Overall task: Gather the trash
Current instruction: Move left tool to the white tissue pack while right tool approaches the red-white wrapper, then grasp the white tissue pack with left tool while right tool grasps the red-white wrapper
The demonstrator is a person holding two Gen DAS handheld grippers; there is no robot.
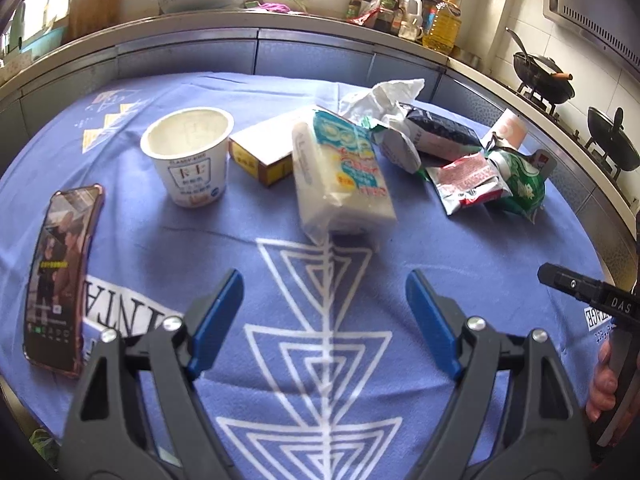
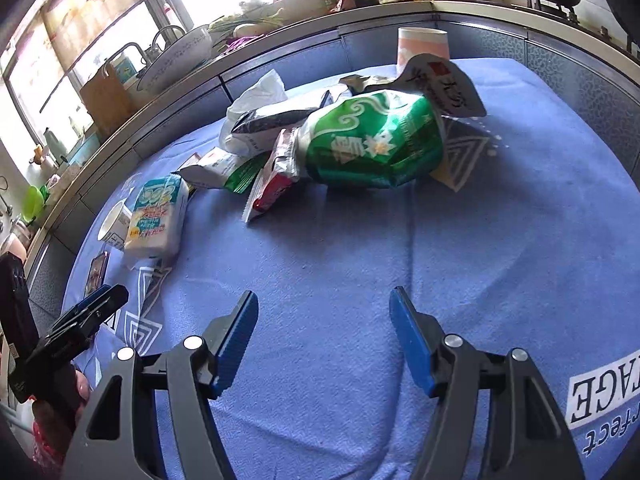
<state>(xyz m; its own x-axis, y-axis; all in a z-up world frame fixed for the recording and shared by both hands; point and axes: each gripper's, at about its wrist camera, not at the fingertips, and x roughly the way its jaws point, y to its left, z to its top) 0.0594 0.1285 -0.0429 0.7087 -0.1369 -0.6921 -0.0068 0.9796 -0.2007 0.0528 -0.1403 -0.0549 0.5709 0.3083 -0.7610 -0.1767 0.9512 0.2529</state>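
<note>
Trash lies on a blue printed cloth (image 1: 460, 264). In the left wrist view my left gripper (image 1: 324, 280) hangs open over bare cloth, just short of a white and teal tissue pack (image 1: 340, 172). Beyond it stand a white yogurt cup (image 1: 190, 156) and a yellow-and-white box (image 1: 264, 152). To the right lie crumpled white paper (image 1: 384, 96), a black-and-white wrapper (image 1: 436, 132), a red wrapper (image 1: 468, 182) and a green bag (image 1: 520, 184). My right gripper (image 2: 323, 294) is open and empty, well short of the green bag (image 2: 376, 144) and the red wrapper (image 2: 268, 184).
A phone (image 1: 60, 276) with a lit screen lies at the cloth's left edge. A pink paper cup (image 2: 422, 46) stands behind the green bag. A kitchen counter (image 1: 256, 20) with bottles, a bowl and woks runs behind the table. A hand (image 1: 604, 376) holds the other gripper's handle.
</note>
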